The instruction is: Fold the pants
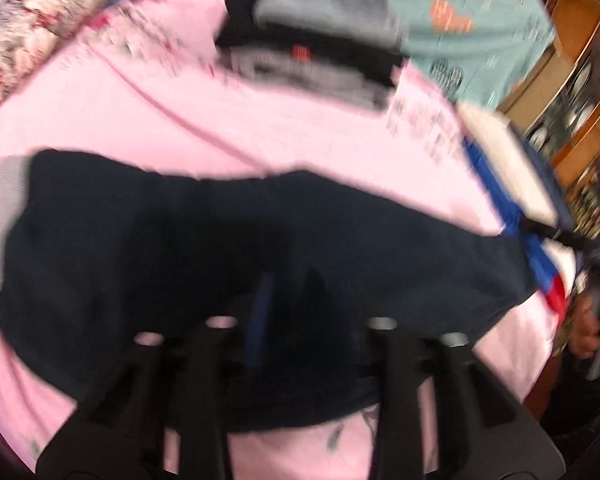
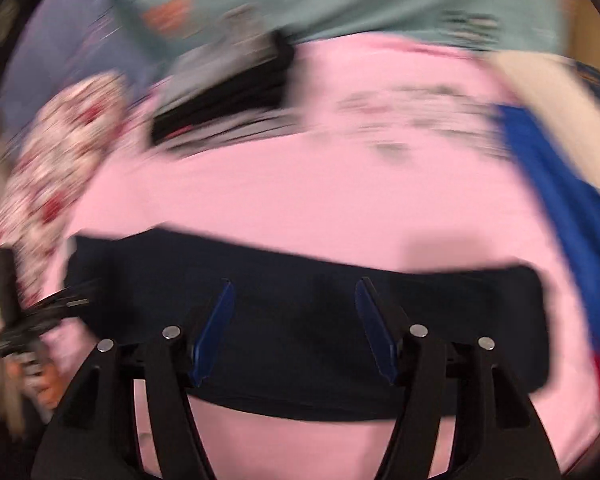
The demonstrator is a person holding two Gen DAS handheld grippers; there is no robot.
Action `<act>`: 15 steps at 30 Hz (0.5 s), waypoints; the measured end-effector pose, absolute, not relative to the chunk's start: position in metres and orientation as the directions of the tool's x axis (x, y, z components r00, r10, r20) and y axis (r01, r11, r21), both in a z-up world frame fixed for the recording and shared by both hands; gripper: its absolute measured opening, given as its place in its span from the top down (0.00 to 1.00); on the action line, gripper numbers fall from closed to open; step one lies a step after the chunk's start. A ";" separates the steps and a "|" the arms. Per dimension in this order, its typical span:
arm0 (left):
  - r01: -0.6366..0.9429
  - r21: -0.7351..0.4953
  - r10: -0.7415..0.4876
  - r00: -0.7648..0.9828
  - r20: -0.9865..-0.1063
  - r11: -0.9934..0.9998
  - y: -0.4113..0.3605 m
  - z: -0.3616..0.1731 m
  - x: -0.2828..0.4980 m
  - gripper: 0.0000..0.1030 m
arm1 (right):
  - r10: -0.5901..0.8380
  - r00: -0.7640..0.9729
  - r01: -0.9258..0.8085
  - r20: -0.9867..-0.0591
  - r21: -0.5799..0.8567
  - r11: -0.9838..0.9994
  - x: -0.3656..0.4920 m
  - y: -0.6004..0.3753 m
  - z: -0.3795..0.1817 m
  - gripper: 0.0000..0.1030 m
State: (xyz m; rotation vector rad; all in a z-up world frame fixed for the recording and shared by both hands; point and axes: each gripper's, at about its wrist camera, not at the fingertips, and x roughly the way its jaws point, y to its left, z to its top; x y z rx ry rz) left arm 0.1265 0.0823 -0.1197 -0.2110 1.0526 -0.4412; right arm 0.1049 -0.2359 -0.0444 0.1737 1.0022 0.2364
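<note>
The pants (image 2: 300,320) lie as a dark, folded band on the pink sheet (image 2: 300,192), long axis running left to right across both wrist views, so either gripper meets them broadside. From my right gripper (image 2: 296,292) the band sits directly under and just ahead of the jaws, roughly centred, with cloth running out past both sides. Those jaws stand well apart; the blue pads (image 2: 214,332) show clear, with only flat cloth seen between them, and nothing is pinched. I judge this gripper free above the pants, not holding them. My left gripper (image 1: 288,292) looks down on the same pants (image 1: 220,240), which fill the middle of its view and reach further to the left than to the right. Its jaws are nearly together, only a narrow gap, but blur and dark cloth behind dark fingers hide whether any fabric is caught there, so I cannot tell. In the left view, the right gripper's tip shows at the band's right end, by the blue cloth (image 1: 496,192). A stack (image 1: 312,60) of folded clothes waits beyond the pants, well apart, and I judge the next move to be another fold across the long axis or a carry toward it.
</note>
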 end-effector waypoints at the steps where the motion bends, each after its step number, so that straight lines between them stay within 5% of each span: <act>1: 0.248 -0.376 -0.447 0.383 -0.808 0.893 0.078 -0.129 0.129 0.87 | 0.331 0.471 -0.204 -0.817 0.264 0.943 0.123 -0.205 -0.048 0.38; 6: 0.244 -0.428 -0.493 0.391 -0.777 0.870 0.085 -0.136 0.118 0.87 | 0.348 0.363 -0.409 -0.865 0.188 0.893 0.197 -0.097 -0.072 0.38; 15: 0.254 -0.472 -0.535 0.372 -0.759 0.844 0.087 -0.139 0.119 0.87 | 0.217 0.284 -0.444 -0.934 0.072 0.893 0.234 -0.035 -0.116 0.44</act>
